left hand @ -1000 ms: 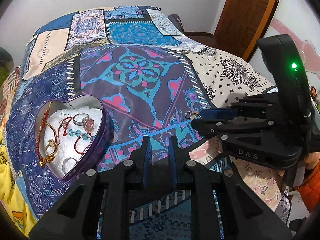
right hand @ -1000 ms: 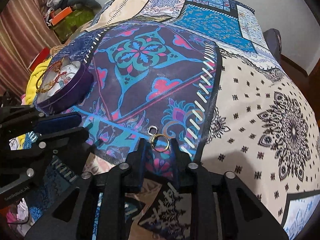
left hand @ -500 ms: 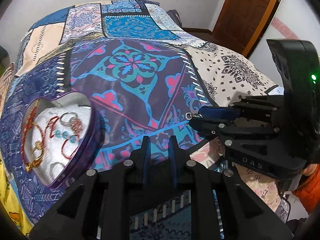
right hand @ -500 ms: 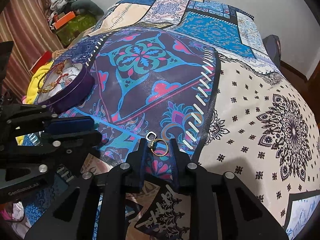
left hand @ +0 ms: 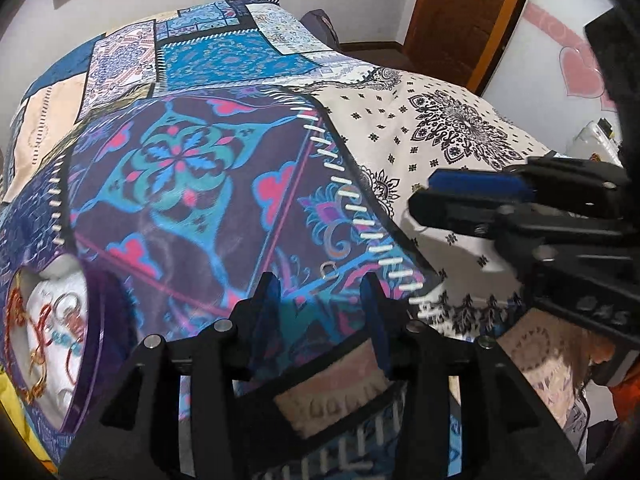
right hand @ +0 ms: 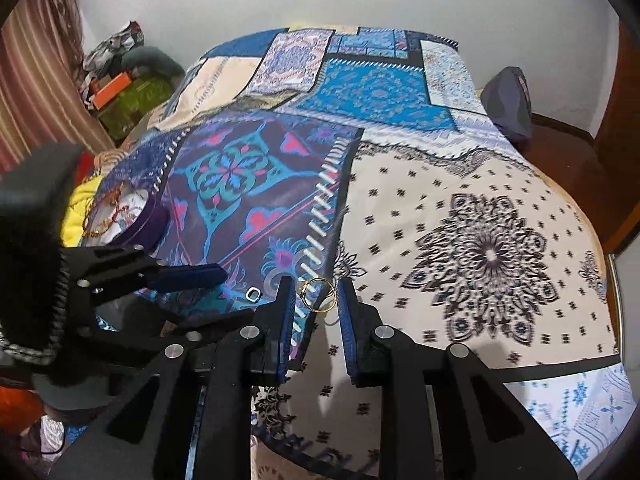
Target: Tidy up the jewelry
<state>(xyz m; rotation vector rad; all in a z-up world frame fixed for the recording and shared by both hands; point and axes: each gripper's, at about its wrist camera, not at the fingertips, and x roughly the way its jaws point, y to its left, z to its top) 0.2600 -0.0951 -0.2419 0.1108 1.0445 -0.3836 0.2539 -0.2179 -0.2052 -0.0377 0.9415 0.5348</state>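
Note:
A thin gold ring (right hand: 318,294) hangs just above the bedspread with my right gripper (right hand: 315,286) shut on it. A small silver ring (right hand: 253,294) lies flat on the purple-and-teal patch to its left. In the left wrist view this silver ring (left hand: 328,269) sits just ahead of my left gripper (left hand: 320,282), whose jaws are opening with nothing between them. A purple heart-shaped tin (left hand: 94,344) with several bracelets and rings on white padding stands at the far left, also seen as the tin (right hand: 150,220) from the right wrist. The right gripper (left hand: 420,194) hovers at the right.
A patchwork bedspread (right hand: 480,248) covers the whole bed. A brown door (left hand: 460,12) and a dark cushion (right hand: 508,100) are beyond the far end. Clutter and a striped curtain (right hand: 36,92) sit off the bed's left side.
The right gripper has lifted the gold ring off the bedspread and carried it right, away from the silver ring. The left gripper has moved right, up to the silver ring, and its jaws have widened.

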